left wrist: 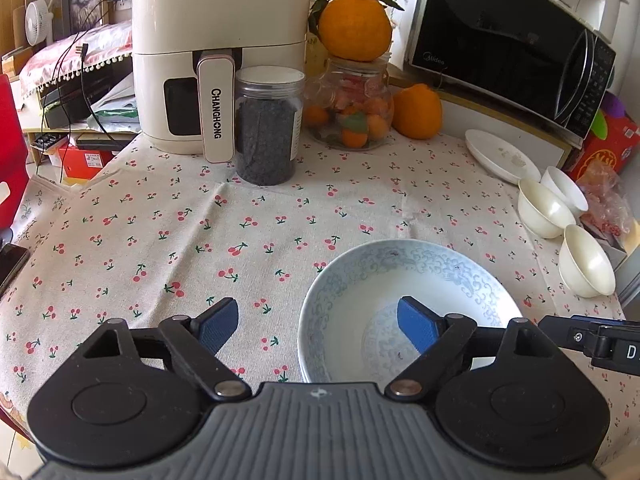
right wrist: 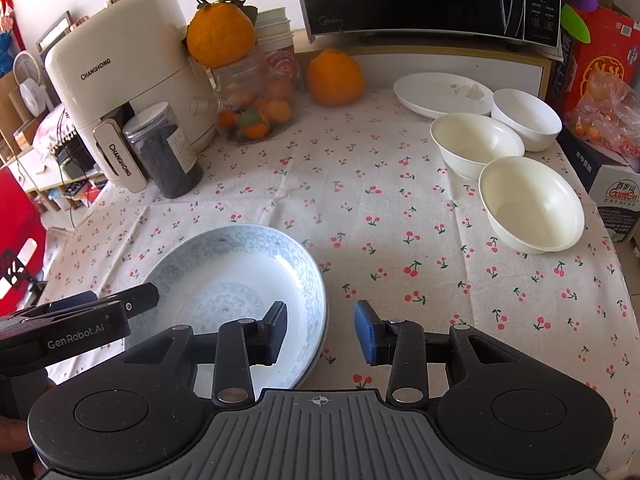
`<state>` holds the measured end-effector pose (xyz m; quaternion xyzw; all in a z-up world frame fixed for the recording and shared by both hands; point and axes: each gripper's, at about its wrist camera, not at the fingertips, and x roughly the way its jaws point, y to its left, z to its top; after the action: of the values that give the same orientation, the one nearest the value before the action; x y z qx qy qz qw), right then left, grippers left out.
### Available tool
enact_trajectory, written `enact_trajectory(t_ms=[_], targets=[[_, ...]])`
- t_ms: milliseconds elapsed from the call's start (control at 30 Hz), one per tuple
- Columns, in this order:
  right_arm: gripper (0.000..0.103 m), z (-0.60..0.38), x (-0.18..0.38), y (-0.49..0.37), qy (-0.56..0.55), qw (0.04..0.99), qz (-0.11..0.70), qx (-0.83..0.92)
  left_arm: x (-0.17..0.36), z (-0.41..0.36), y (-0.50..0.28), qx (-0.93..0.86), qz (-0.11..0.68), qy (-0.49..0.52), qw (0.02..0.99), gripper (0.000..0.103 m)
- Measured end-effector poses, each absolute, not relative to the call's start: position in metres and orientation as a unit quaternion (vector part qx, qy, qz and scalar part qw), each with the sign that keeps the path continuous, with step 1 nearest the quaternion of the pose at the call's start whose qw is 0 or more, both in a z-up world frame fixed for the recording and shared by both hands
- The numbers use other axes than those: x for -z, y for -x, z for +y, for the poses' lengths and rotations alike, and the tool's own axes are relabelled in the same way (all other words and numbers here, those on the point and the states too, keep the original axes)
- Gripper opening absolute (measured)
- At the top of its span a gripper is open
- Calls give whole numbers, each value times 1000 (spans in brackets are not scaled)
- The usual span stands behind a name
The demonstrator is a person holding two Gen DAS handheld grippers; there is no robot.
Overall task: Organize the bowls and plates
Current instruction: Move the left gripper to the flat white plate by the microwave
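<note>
A blue-patterned deep plate point(left wrist: 360, 280) lies on the cherry-print tablecloth; it also shows in the right wrist view point(right wrist: 240, 264). My left gripper point(left wrist: 318, 326) is open, straddling the plate's left rim, with the right finger over its inside. My right gripper point(right wrist: 320, 330) is open, straddling the plate's right rim, with the left finger over its inside. Three white bowls point(right wrist: 476, 142) point(right wrist: 526, 114) point(right wrist: 532, 202) and a white flat plate point(right wrist: 432, 92) stand at the far right; the flat plate also shows in the left wrist view point(left wrist: 496, 156).
At the back stand an air fryer point(left wrist: 212, 40), a dark-filled jar point(left wrist: 266, 128), a glass jar point(left wrist: 352, 108) with an orange point(left wrist: 354, 26) on top, another orange point(left wrist: 416, 112) and a microwave point(left wrist: 508, 40). Boxes point(right wrist: 616, 184) line the right table edge.
</note>
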<state>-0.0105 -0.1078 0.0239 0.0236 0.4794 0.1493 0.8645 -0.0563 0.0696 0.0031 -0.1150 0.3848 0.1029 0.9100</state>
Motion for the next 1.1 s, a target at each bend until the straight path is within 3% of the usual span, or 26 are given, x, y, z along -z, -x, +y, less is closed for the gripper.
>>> enact_trajectory(t_ms=[100, 300, 1100], targets=[[62, -113, -30, 6, -28, 868, 471, -153, -6, 68, 52, -97, 384, 120, 910, 94], [73, -126, -39, -7, -36, 874, 461, -152, -15, 64, 41, -85, 374, 135, 914, 102], [80, -173, -44, -52, -68, 876, 455, -147, -36, 39, -18, -60, 387, 176, 903, 102]])
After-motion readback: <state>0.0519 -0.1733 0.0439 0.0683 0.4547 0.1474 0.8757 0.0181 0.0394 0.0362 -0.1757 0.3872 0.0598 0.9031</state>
